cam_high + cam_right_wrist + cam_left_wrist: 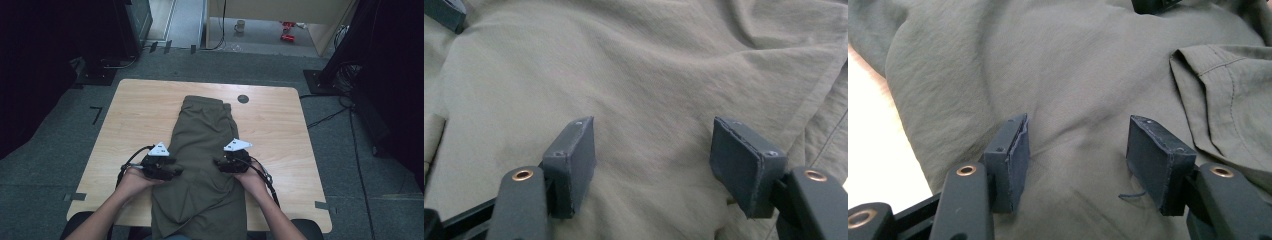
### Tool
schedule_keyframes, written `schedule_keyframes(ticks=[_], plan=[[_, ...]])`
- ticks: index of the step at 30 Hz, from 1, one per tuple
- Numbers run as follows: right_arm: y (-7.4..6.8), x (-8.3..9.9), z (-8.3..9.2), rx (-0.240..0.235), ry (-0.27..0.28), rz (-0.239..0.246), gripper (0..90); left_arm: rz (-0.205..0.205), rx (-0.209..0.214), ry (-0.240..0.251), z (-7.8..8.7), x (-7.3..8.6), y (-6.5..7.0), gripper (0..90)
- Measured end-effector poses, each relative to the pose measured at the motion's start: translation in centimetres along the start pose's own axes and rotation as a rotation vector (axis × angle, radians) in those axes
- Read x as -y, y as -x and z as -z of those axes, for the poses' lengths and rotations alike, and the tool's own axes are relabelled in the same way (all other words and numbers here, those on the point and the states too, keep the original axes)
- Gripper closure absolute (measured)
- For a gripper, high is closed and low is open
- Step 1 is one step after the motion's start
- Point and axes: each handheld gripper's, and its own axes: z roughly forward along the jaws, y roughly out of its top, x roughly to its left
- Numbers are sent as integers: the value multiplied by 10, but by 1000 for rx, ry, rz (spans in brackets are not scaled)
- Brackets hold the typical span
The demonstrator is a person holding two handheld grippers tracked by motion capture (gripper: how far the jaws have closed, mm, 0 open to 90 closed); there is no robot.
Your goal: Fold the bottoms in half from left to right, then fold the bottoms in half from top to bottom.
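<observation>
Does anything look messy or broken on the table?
Nothing looks broken. The olive shorts lie folded lengthwise but are not fully on the table: their near end hangs over its front edge. A loose thread sticks out by a pad of the left gripper. Both it and the right gripper are open over the cloth.

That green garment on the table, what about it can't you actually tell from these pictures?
- High view: the olive garment's near end hangs past the table edge and is cut off by the frame's bottom.
- High view: fabric beneath the left tongs and right tongs is hidden by them and the hands.
- Left gripper view: the flap runs off the right edge.
- Both gripper views: whether the open pads touch the cloth is unclear.
</observation>
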Motion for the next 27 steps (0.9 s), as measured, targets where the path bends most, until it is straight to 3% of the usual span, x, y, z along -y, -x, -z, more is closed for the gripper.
schedule_keyframes(ticks=[12,17,21,27], plan=[[-18,4,6,-23,-15,21,325,11,10,-1,11,13,8,412],[-14,0,6,-49,-42,21,306,14,2,19,12,12,6,413],[-14,-3,7,-36,-47,20,309,7,-14,16,14,8,6,416],[-5,-12,12,3,9,-21,345,7,-18,20,9,-7,0,430]])
